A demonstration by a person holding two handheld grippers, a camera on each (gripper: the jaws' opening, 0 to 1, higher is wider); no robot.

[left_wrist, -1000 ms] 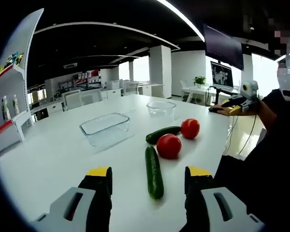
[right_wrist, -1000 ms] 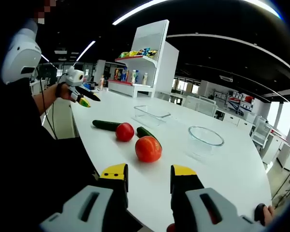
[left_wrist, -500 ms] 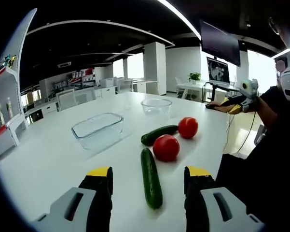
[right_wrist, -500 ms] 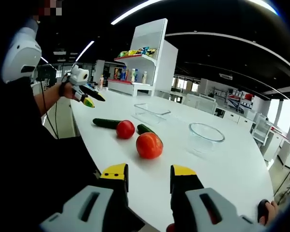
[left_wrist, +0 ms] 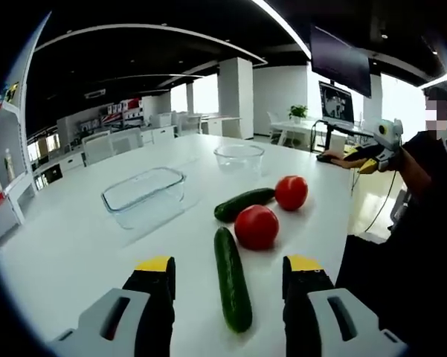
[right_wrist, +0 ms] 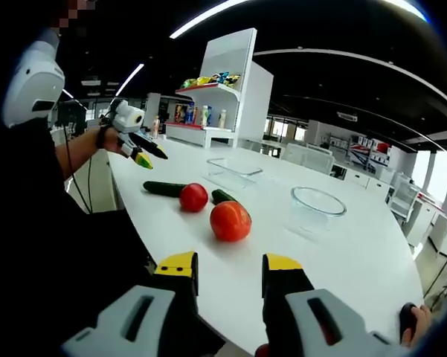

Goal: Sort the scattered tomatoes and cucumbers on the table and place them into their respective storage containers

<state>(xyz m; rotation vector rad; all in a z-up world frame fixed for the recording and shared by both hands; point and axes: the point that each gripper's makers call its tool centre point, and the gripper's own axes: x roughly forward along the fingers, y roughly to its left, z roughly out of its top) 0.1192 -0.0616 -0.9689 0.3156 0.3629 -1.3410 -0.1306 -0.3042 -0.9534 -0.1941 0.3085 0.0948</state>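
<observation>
We hold the left gripper with jaws parted and empty; over the last second it has eased closer to the near cucumber, which now lies between the jaw tips at the near edge of the white table. We judge this cucumber the first pick. Just beyond sit a tomato, a second cucumber and a second tomato, with a rectangular glass container and a round glass bowl toward the far edge, both empty. The right gripper hovers, parted and empty, barely changed.
</observation>
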